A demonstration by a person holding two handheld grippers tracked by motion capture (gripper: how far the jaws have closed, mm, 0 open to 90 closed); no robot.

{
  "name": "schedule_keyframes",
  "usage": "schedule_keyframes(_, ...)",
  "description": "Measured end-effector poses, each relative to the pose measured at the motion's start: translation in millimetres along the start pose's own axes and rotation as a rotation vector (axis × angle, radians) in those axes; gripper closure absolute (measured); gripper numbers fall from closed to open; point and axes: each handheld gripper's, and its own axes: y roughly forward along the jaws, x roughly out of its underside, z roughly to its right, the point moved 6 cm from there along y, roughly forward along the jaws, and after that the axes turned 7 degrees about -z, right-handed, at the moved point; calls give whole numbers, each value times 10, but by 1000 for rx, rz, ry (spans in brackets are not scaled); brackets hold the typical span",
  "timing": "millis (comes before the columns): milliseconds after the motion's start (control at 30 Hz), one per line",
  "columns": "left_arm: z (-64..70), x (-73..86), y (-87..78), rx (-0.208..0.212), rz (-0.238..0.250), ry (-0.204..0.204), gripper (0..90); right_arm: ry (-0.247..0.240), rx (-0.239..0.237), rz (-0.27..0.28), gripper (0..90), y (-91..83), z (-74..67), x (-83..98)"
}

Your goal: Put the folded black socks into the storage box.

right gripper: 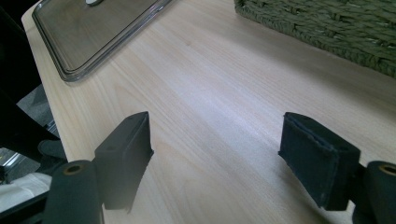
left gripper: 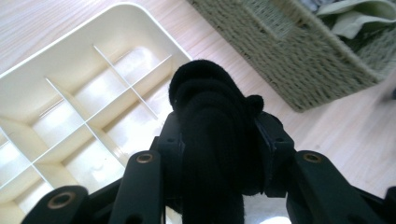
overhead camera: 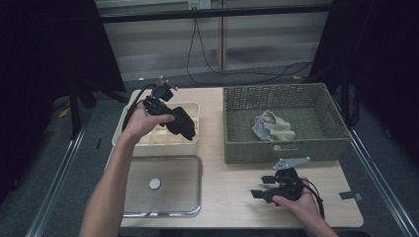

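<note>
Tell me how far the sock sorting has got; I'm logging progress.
Done: the lid lies off the divided box, on the table. In hand: the left gripper is shut on a rolled black sock, held above the box's compartments. Left: that sock still has to go in, and light socks wait in the basket. The right gripper is open above the table.

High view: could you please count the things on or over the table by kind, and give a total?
Hand-held grippers: 2, left and right
Divided cream box: 1
Clear lid: 1
Wicker basket: 1
Black rolled cloth: 1
Light cloth bundle: 1
Total: 7
</note>
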Motion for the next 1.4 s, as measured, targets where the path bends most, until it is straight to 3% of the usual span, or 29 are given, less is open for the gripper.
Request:
schedule_keyframes(233,-77,-24,141,-34,-30,-10,608,1,1,0,248,-9,-6,5)
schedule_keyframes(533,-78,4,289,-34,-39,-3,608,4,5,8,247,-18,7,2)
schedule_keyframes(933,5,53,523,-4,-95,8,608,9,5,6,247,-11,8,2)
schedule_keyframes(1267,49,103,630,54,-130,13,608,5,3,-6,247,9,0,7)
schedule_keyframes(1400,92,109,724,40,-138,16,608,-1,7,-15,244,19,3,11)
